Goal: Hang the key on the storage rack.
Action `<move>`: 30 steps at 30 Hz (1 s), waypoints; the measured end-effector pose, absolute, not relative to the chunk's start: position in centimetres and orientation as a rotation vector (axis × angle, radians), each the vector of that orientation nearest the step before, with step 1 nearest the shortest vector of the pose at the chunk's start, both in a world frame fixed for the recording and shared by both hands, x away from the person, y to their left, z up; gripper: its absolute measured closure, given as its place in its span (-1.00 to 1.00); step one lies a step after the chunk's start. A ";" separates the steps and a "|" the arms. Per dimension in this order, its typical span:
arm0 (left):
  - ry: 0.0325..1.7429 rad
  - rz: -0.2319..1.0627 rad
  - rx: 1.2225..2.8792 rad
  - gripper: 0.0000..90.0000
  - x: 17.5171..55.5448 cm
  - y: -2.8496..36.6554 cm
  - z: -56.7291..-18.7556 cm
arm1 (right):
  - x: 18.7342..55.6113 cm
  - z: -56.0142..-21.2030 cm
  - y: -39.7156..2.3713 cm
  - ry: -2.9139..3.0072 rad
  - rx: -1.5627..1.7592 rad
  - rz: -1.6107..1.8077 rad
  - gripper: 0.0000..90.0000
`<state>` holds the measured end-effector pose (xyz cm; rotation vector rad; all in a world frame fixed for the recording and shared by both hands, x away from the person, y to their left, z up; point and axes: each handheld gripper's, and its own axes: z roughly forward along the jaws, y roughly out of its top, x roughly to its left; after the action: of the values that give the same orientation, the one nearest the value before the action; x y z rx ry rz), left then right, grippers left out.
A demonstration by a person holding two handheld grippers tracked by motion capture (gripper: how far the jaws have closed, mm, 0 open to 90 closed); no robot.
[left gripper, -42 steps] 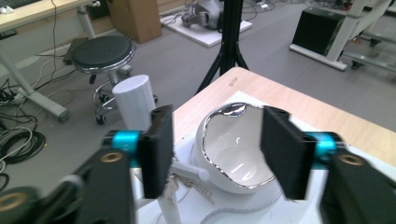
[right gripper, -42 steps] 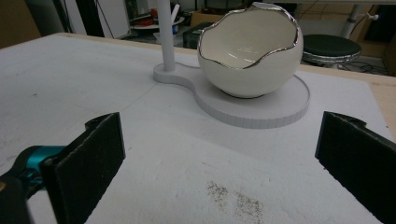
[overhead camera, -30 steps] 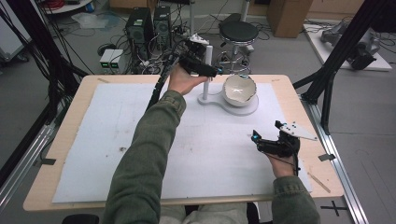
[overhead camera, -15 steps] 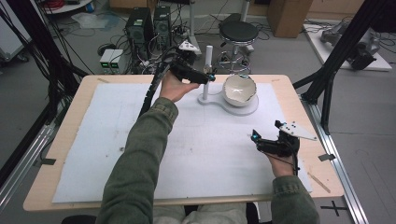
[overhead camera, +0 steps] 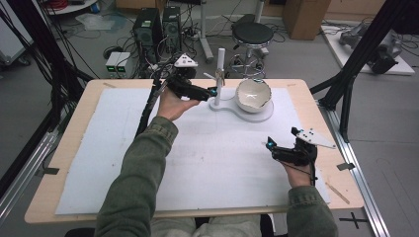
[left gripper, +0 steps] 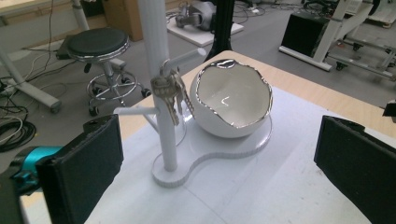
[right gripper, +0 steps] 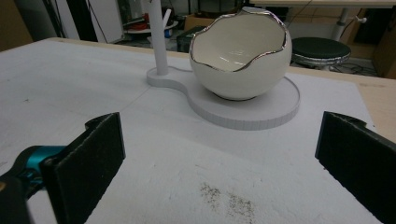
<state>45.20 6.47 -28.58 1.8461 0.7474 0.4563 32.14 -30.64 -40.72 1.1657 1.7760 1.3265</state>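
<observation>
We counted two grippers on the table. Our left gripper [overhead camera: 213,92] was at the far side, its jaws spread wide with nothing between them; they had just been opening. It pointed at the one white stand [left gripper: 161,88], an upright post on a flat white base [left gripper: 224,154]. From a short peg on that post hung a single bunch of keys [left gripper: 169,91], which we took for two or three keys on one ring, though we could not count them surely. The bunch hung free, just beyond the open jaws and touching neither pad.

Our right gripper [overhead camera: 269,145] rested near the right edge of the table, well apart from the stand, its jaws likewise standing wide apart and holding nothing.

On the round end of the base sat one white bowl [right gripper: 240,56] shaped like a cracked eggshell, with a silver rim, just beside the post. One white mat [overhead camera: 99,143] covered most of the wooden table [overhead camera: 64,173]. Beyond the far edge we saw one black stool [overhead camera: 252,34] and two computer towers [overhead camera: 158,27] among cables on the floor. Nothing stood between the left gripper and the keys.
</observation>
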 end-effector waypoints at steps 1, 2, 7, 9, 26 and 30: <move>0.751 0.466 1.846 -0.96 45.0 6.6 -28.6 | 32.1 -40.7 -30.6 1.776 1.165 1.326 -0.99; 0.749 0.477 1.848 -0.96 44.8 6.7 -28.7 | 32.1 -40.7 -30.6 1.773 1.166 1.326 -0.99; 0.751 0.486 1.852 -0.96 44.3 7.3 -29.2 | 32.2 -40.7 -30.6 1.783 1.160 1.318 -0.99; 0.756 0.481 1.854 -0.96 44.1 7.6 -29.4 | 32.1 -40.7 -30.5 1.786 1.162 1.318 -0.99; 0.808 0.494 1.834 -0.96 42.1 10.4 -31.3 | 32.1 -40.7 -30.6 1.781 1.170 1.315 -0.99; 0.794 0.510 1.851 -0.96 41.5 10.6 -31.3 | 32.2 -40.8 -30.5 1.787 1.167 1.314 -0.99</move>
<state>41.50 10.58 -31.34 1.8512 0.7943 0.5099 32.16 -30.54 -40.75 1.1671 1.7874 1.3136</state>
